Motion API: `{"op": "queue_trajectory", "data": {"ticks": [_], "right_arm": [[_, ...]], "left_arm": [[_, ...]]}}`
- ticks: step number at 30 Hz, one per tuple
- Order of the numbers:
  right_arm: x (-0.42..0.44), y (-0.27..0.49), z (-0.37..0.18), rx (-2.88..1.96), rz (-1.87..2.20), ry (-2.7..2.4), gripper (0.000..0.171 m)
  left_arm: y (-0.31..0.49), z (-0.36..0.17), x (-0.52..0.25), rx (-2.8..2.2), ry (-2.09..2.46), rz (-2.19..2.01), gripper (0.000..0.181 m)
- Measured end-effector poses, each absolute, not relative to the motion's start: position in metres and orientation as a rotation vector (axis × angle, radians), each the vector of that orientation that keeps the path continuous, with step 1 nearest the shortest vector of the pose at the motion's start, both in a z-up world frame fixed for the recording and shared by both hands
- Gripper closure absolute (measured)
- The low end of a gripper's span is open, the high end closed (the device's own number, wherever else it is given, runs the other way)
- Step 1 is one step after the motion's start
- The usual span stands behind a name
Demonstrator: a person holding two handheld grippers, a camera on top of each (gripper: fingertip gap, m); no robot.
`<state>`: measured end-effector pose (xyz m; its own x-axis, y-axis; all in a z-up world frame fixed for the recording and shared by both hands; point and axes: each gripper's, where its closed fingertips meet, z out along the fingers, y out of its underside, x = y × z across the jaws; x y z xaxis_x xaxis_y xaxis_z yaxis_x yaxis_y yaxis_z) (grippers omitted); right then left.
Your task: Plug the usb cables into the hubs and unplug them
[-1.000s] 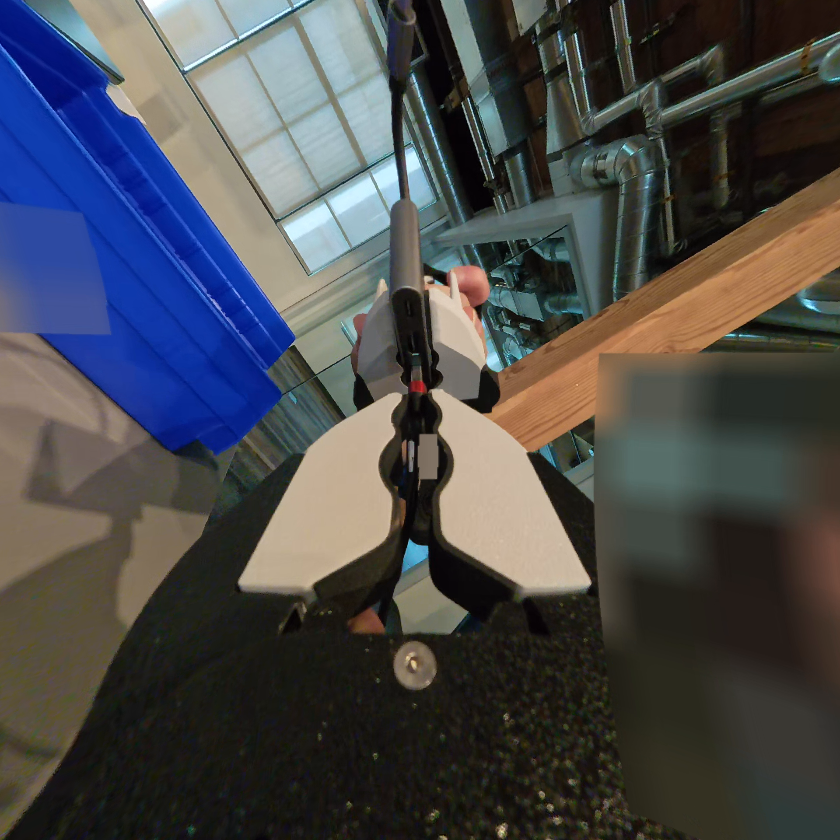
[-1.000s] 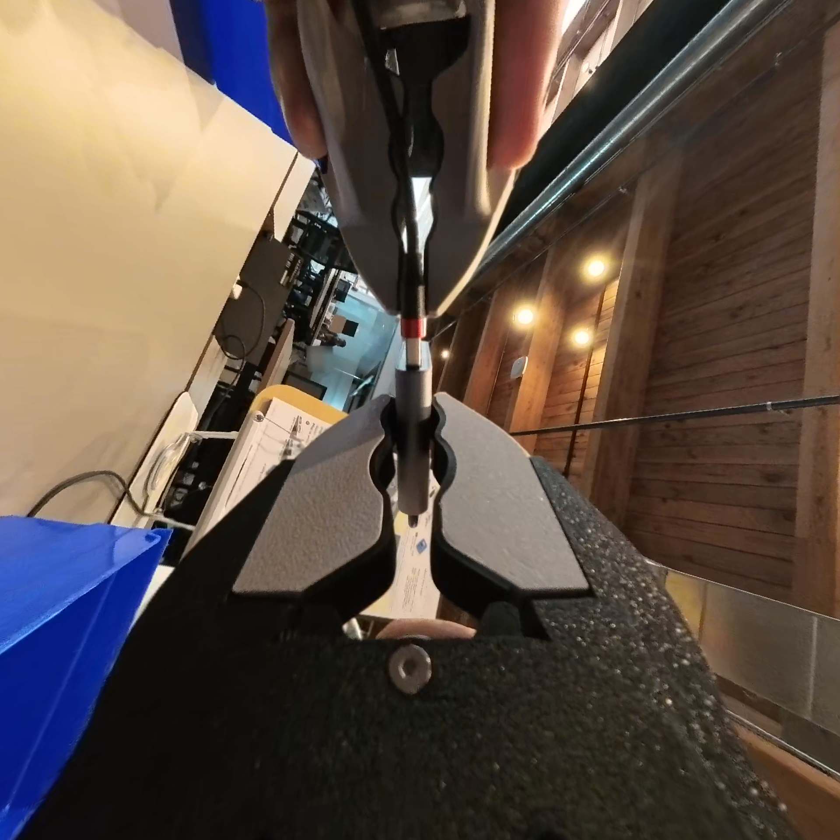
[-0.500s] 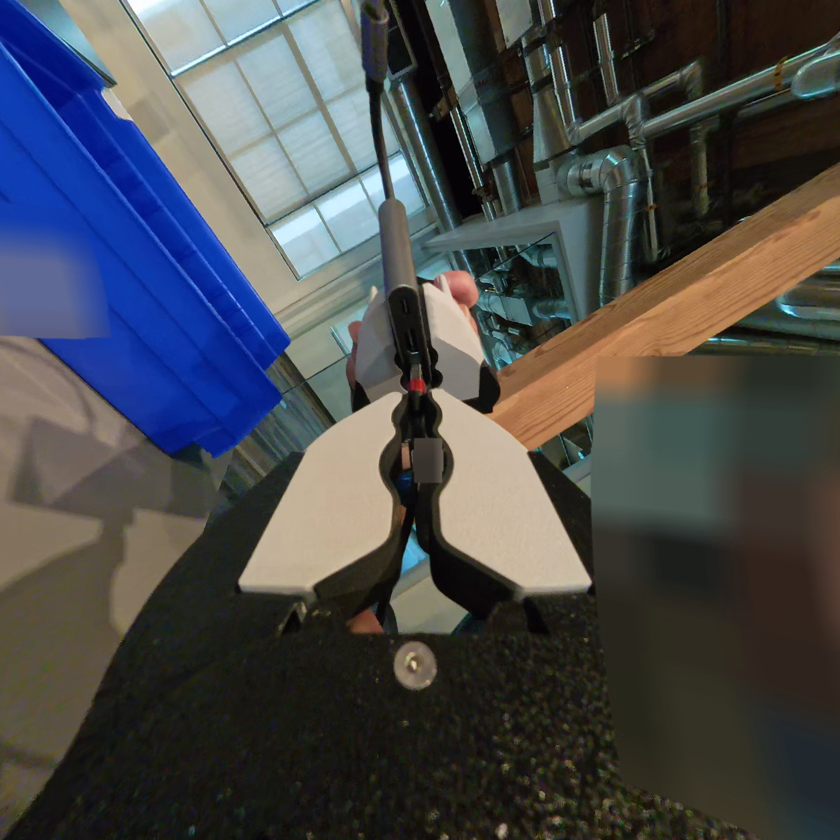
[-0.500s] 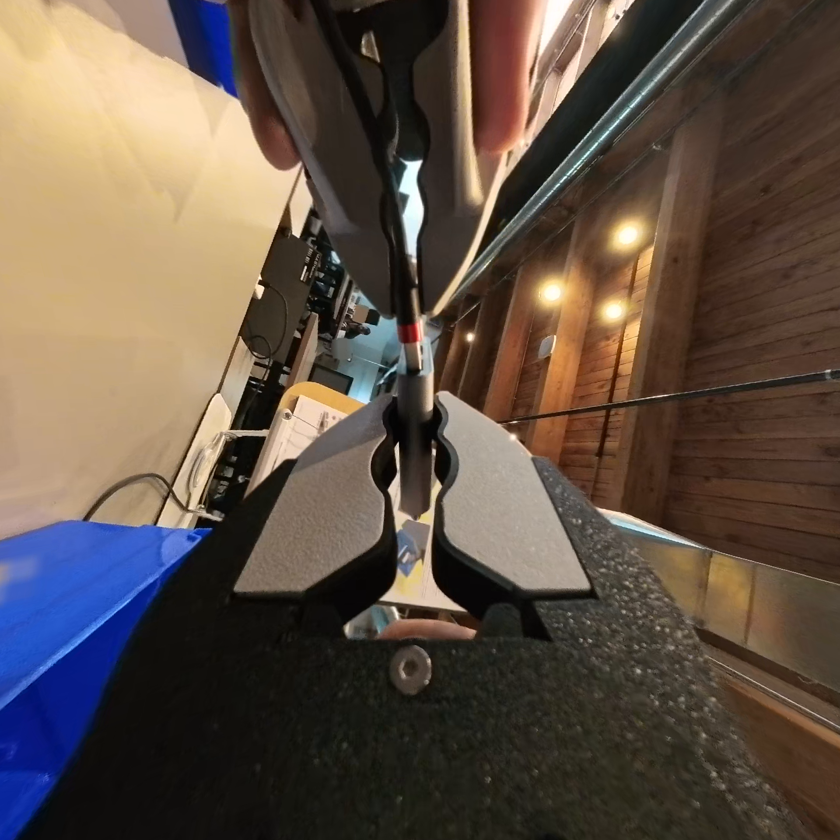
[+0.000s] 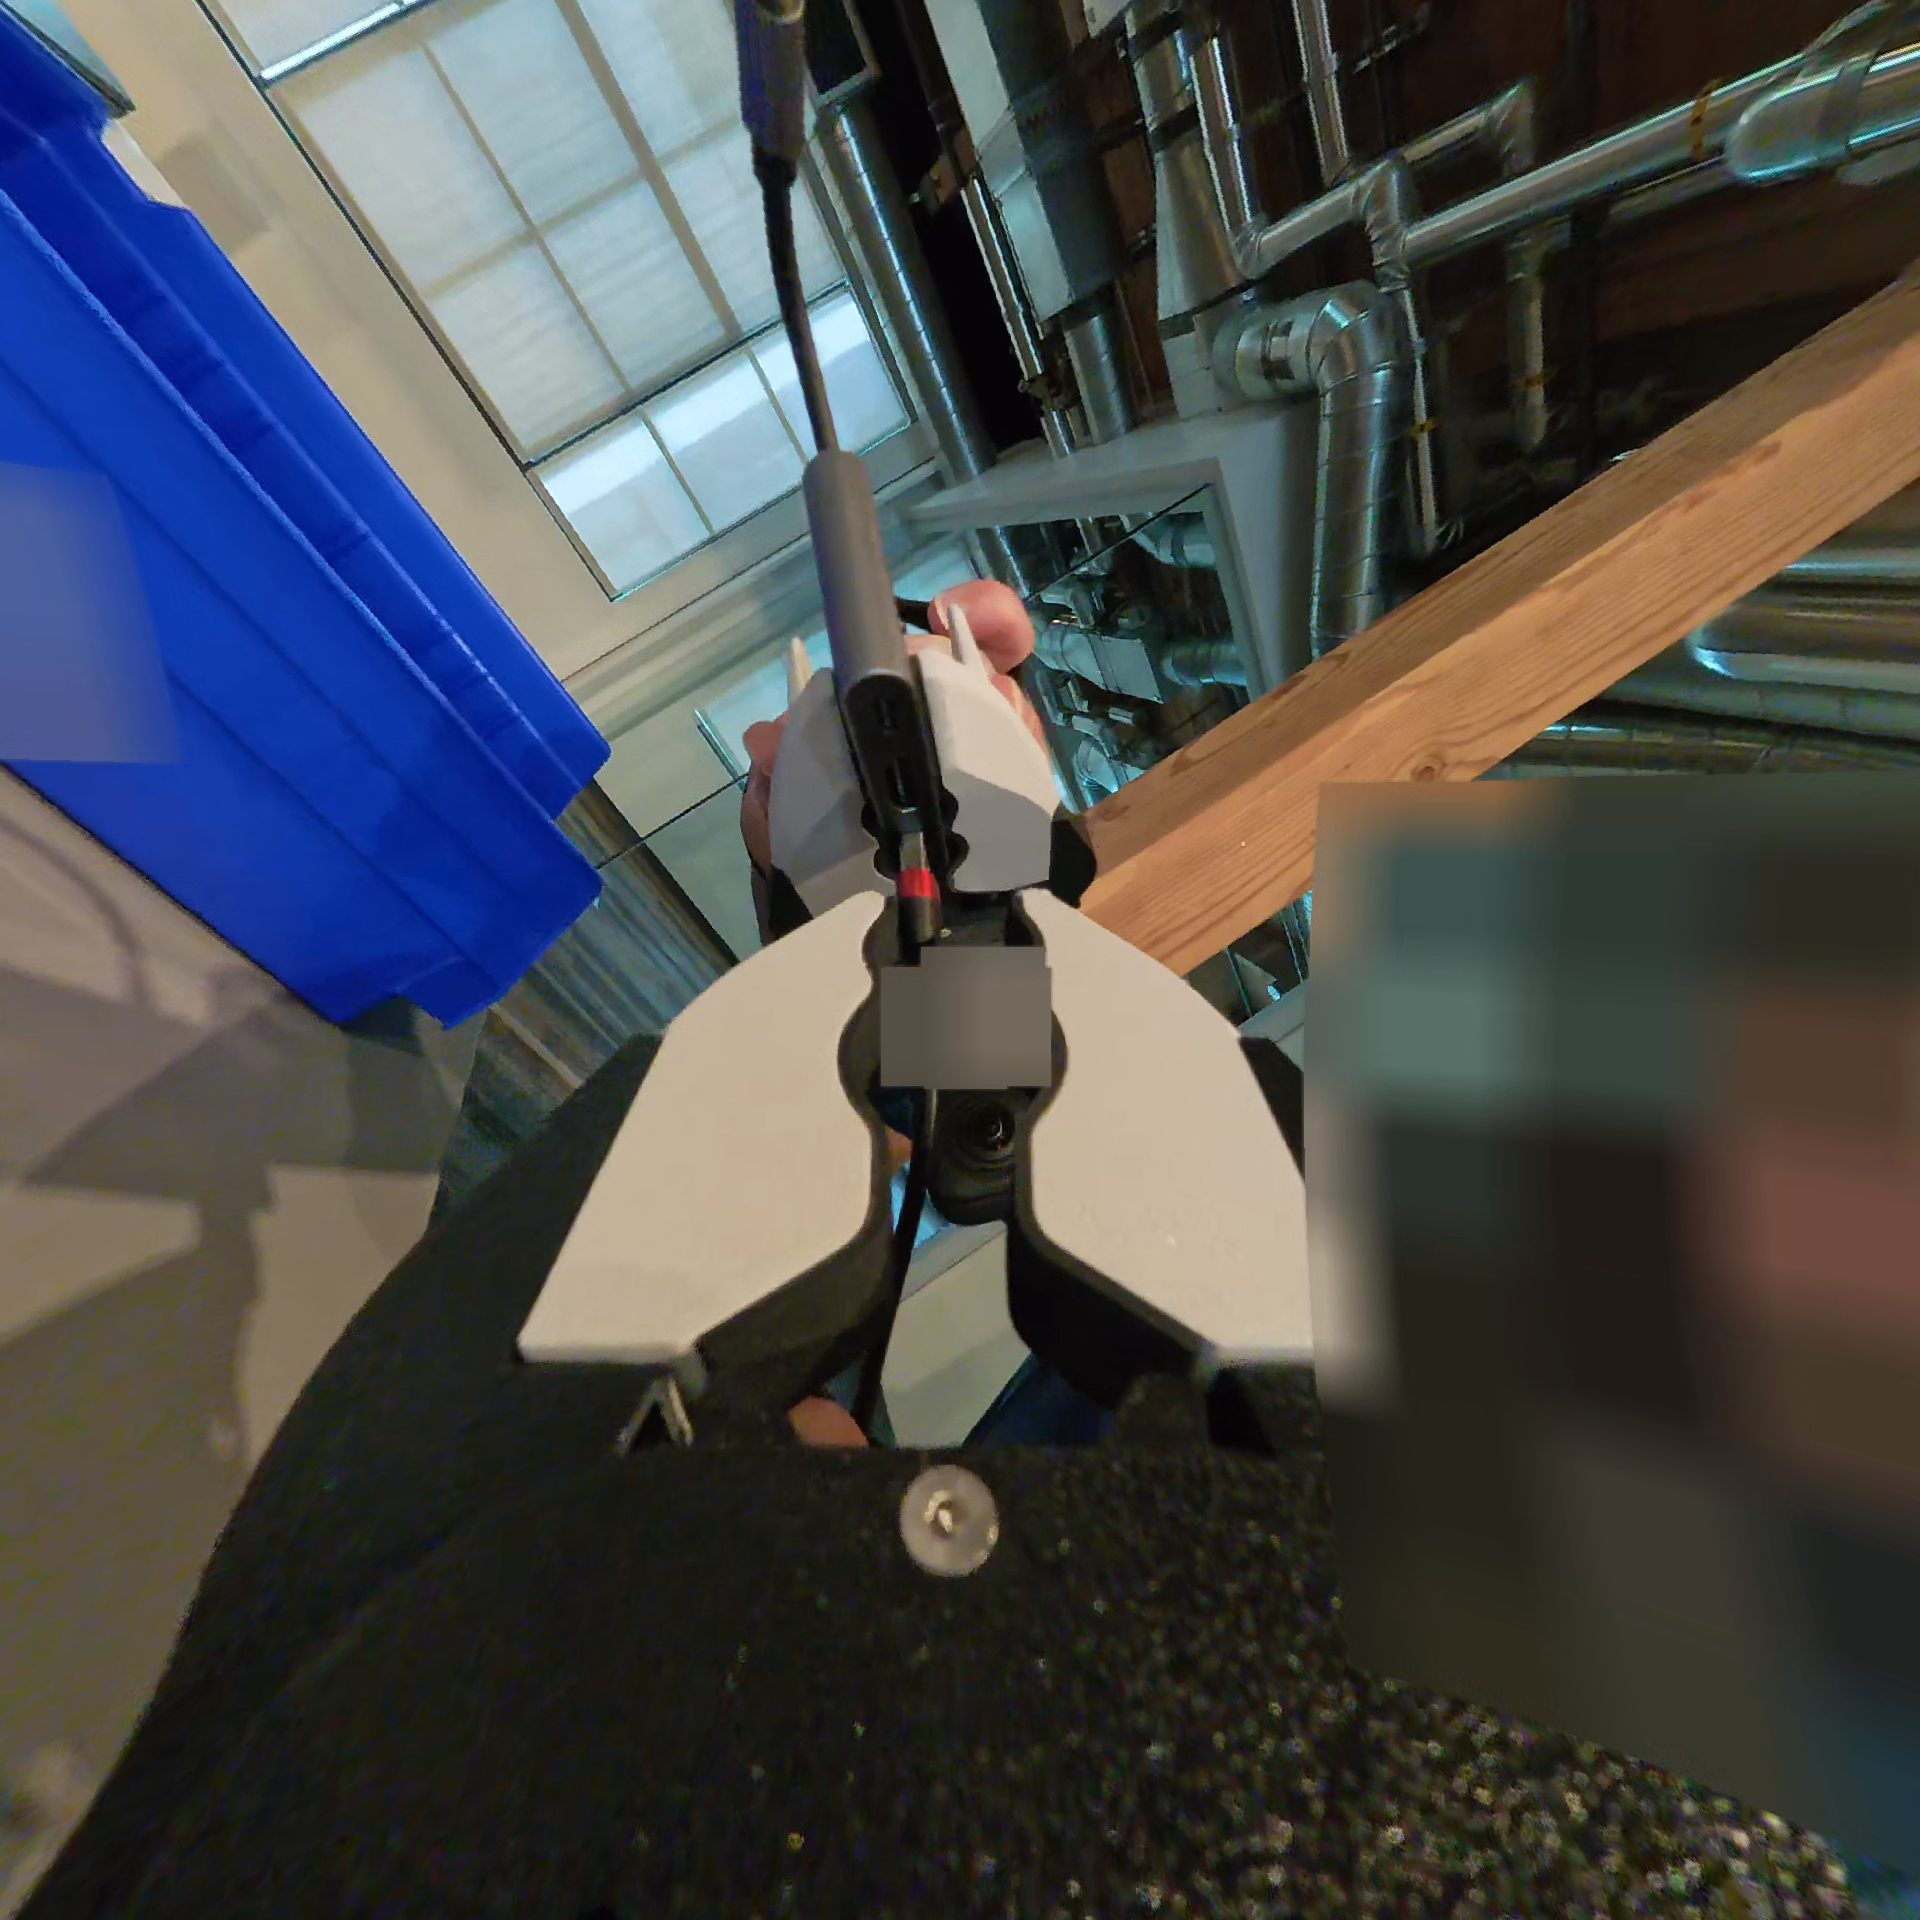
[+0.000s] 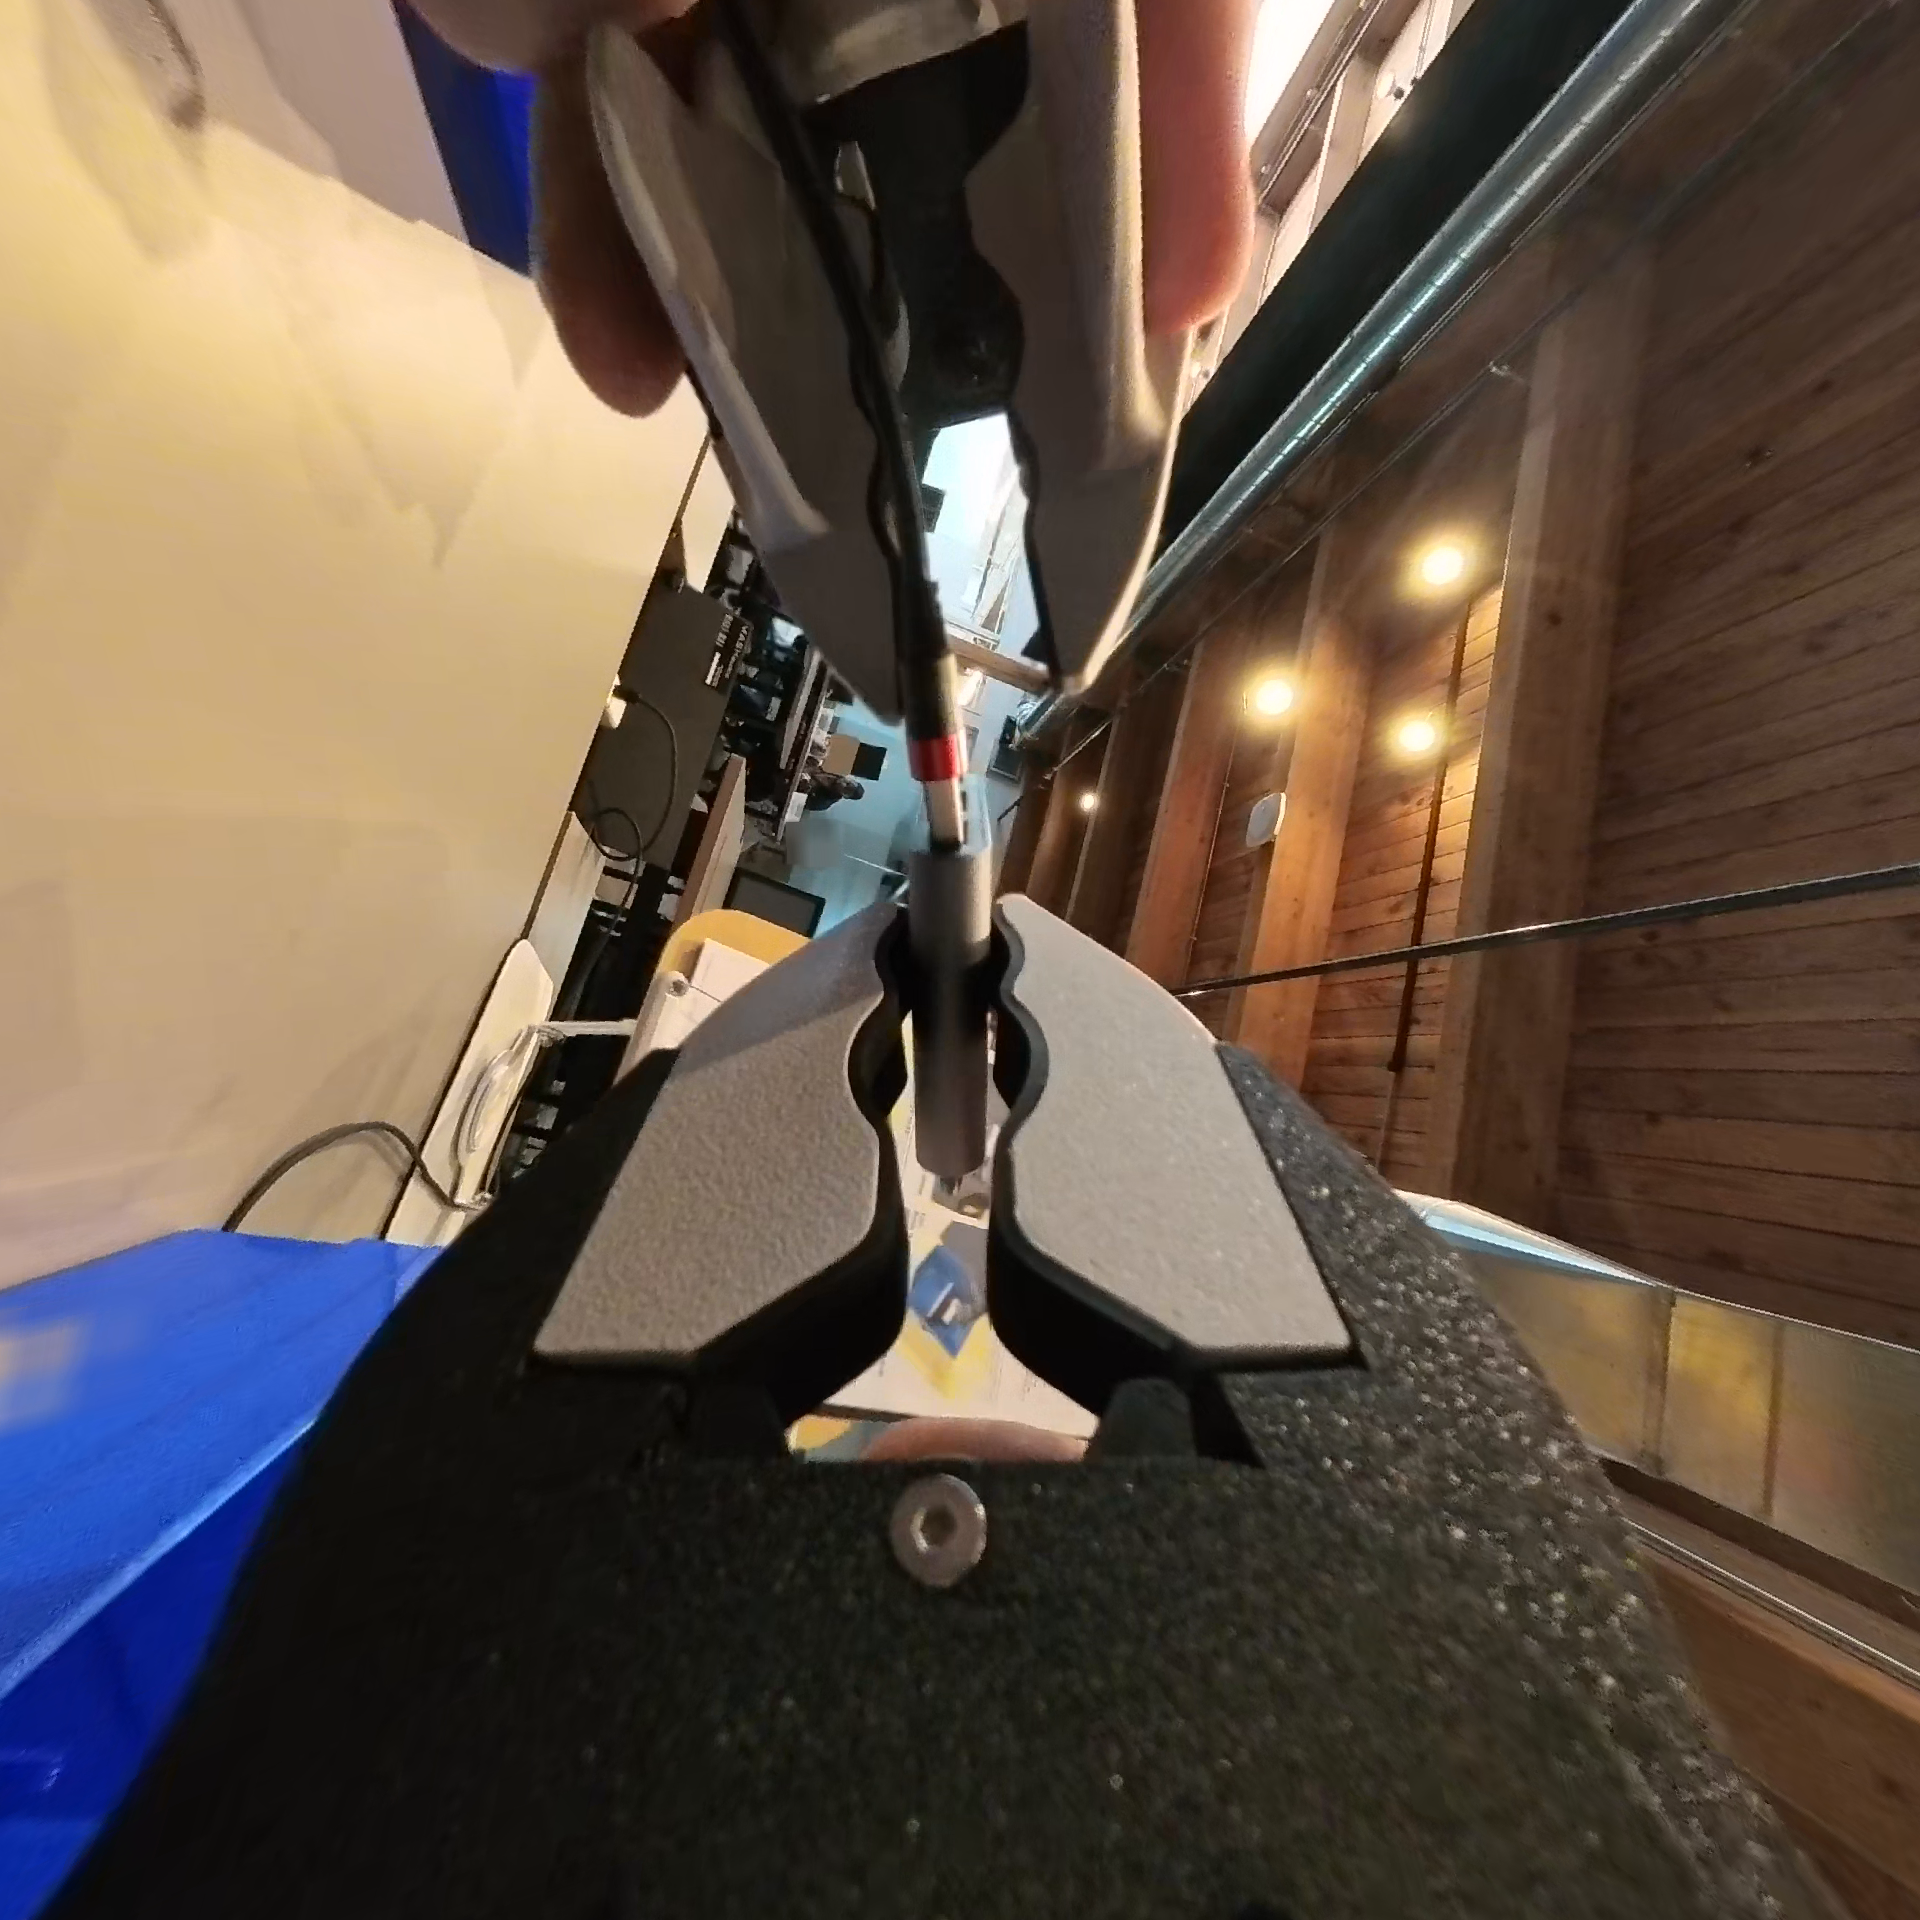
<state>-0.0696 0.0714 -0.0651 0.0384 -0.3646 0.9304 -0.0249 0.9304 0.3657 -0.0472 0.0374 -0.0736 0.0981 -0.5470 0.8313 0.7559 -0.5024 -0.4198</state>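
My left gripper [image 5: 940,920] is shut on a black USB cable, just behind its red-banded plug [image 5: 918,885]. My right gripper [image 6: 945,925] is shut on a slim grey hub [image 6: 948,1029]. The two grippers face each other tip to tip. In the right wrist view the plug [image 6: 935,755] runs out of the left gripper's fingers [image 6: 790,416], and its metal tip meets the hub's end. In the left wrist view the hub [image 5: 868,623] stands between the right gripper's white fingers [image 5: 992,790], its own lead running upward. How deep the plug sits is hidden.
Stacked blue bins [image 5: 260,623] are close on the left, and one shows in the right wrist view [image 6: 156,1455]. A wooden beam [image 5: 1455,675] crosses on the right. A person's fingers [image 6: 1195,208] wrap the left gripper. A pale wall [image 6: 260,623] is near. Spacing between my two grippers at the tips: around 4 cm.
Both grippers have swung together, so the background has shifted. The left gripper now looms larger in the right wrist view. The plug stays against the hub's end.
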Motion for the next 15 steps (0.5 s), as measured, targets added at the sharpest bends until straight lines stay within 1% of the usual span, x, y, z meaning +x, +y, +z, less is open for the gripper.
{"op": "queue_trajectory", "data": {"ticks": [3, 5, 7, 13, 15], "right_arm": [[-0.0712, 0.0731, -0.0674, 0.309, -0.259, -1.525, 0.160], [-0.0726, 0.0752, -0.0689, 0.302, -0.250, -1.533, 0.160], [-0.0743, 0.0783, -0.0702, 0.293, -0.245, -1.540, 0.160], [-0.0758, 0.0769, -0.0702, 0.287, -0.216, -1.546, 0.160], [-0.0755, 0.0747, -0.0701, 0.286, -0.204, -1.547, 0.160]], "left_arm": [[0.0359, -0.0759, -0.0524, -1.354, -0.228, -1.621, 0.166], [0.0339, -0.0759, -0.0549, -1.352, -0.213, -1.637, 0.174], [0.0334, -0.0772, -0.0569, -1.372, -0.203, -1.637, 0.176], [0.0312, -0.0796, -0.0507, -1.451, -0.130, -1.657, 0.176], [0.0310, -0.0793, -0.0520, -1.456, -0.120, -1.661, 0.171]]}}
